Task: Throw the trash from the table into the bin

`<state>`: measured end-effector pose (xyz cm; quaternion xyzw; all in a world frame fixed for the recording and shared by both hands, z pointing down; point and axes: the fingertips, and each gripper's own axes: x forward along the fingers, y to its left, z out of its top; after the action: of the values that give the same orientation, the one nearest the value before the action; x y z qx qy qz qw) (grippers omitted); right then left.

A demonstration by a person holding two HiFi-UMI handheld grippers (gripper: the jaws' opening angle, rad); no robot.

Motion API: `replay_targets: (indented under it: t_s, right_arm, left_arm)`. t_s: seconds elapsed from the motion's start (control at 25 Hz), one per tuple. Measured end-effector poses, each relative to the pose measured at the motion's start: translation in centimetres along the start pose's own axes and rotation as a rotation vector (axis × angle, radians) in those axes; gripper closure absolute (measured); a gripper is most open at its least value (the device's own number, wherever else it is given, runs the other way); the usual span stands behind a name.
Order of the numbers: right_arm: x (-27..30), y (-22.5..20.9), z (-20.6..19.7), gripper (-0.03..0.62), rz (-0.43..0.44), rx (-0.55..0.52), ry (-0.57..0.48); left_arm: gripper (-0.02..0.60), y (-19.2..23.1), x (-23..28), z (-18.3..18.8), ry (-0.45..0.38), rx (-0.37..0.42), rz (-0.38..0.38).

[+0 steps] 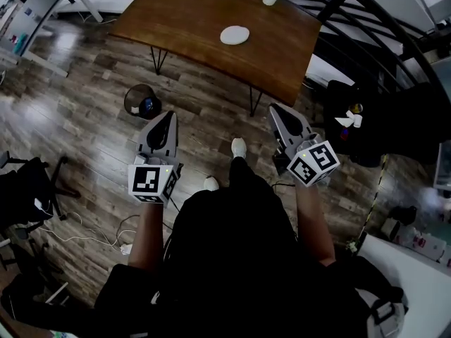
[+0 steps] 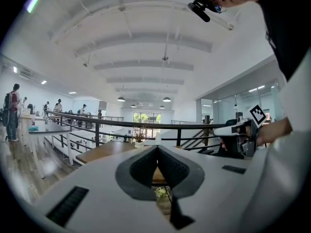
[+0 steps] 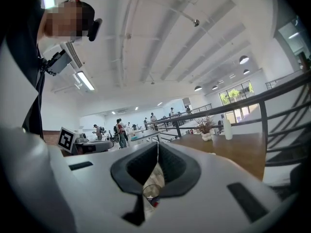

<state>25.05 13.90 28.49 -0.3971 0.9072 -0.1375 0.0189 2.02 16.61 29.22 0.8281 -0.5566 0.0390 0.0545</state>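
Step in hand: approach, nothing picked up yet. Left gripper (image 1: 168,118) and right gripper (image 1: 278,113): jaws pressed together, both empty, held out short of the wooden table (image 1: 190,20). Trash: one flat white round item (image 1: 235,35) lying on the tabletop, well apart from both grippers. Bin (image 1: 130,98): dark, on the floor by the table's left leg. Next move likely needs a reach forward and spread jaws over the white item. Legible writing: none; only square markers on the gripper cubes.

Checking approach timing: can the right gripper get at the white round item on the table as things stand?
Probably not yet. The right gripper, jaws shut, hangs by the near corner of the wooden table; the white round item lies mid-table, beyond it. Nothing stands between them.
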Motion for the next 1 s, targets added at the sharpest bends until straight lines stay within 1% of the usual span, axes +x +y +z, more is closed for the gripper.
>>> replay_targets:
  t_s: [0.08,0.32,0.48,0.6,0.68,0.88,1.0]
  right_arm:
    - [1.0,-1.6,0.5,0.580,0.005,0.005,-0.002]
    - [4.1,-6.0,2.2,0.580,0.051,-0.063,0.029]
    - [5.5,-9.1,2.5,0.580,0.071,-0.056,0.046]
    - [6.6,-11.9,1.9,0.579,0.070,-0.046,0.085]
    - [7.1,-13.4,1.1,0.579,0.081,-0.050,0.117]
    - [8.3,-15.7,-0.7,0.579,0.149,-0.059,0.180]
    - [9.2,-17.0,-1.2,0.579,0.170,-0.066,0.197]
  left_arm:
    - [0.571,0.2,1.7,0.5,-0.003,-0.004,0.010]
    - [0.571,0.2,7.4,2.0,0.004,0.021,0.025]
    - [0.571,-0.3,10.5,2.5,0.009,0.020,0.045]
    - [0.571,-0.6,13.0,2.7,0.016,0.005,0.061]
    - [0.571,-1.0,14.7,2.7,0.030,0.009,0.070]
    - [0.571,-1.3,18.0,2.9,0.034,0.044,0.099]
    - [0.571,-1.5,19.3,2.5,0.048,0.028,0.109]
